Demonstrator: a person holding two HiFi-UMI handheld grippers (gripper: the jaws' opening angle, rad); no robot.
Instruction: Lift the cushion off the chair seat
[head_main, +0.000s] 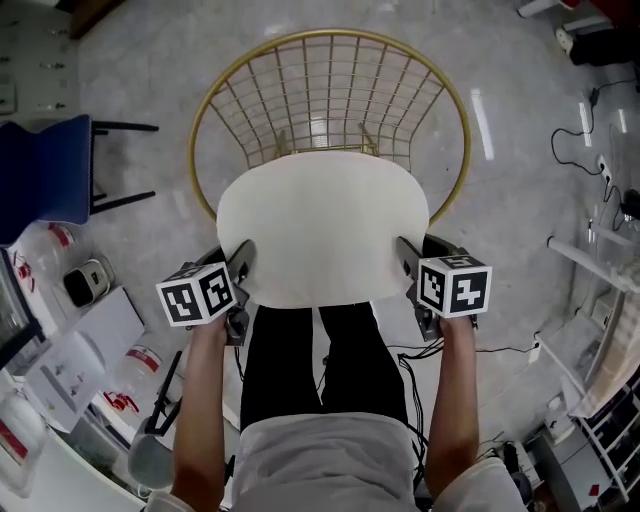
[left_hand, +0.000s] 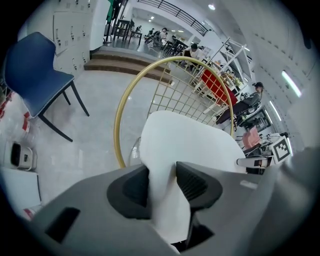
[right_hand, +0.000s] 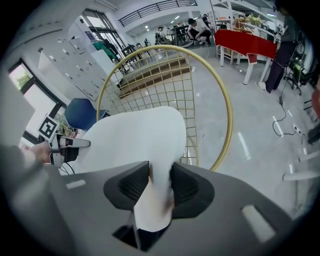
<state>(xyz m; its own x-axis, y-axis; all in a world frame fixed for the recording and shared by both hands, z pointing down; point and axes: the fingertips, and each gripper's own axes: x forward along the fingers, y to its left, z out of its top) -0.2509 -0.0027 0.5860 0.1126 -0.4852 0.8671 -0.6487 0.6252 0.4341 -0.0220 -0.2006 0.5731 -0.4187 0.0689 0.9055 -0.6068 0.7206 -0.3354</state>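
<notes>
While the gold wire chair (head_main: 300, 100) is standing on the pale floor (head_main: 520, 190), the round white cushion (head_main: 320, 235) is being held across its front, above the person's legs; the left gripper (head_main: 242, 262) is clamping the cushion's left edge; the right gripper (head_main: 406, 258) is pinching its right edge.

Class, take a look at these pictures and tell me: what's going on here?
A person holds a gripper in each hand. The left gripper and the right gripper are clamped on opposite edges of a round white cushion, holding it over a gold wire chair. The cushion looks raised off the seat, which it hides from above.
</notes>
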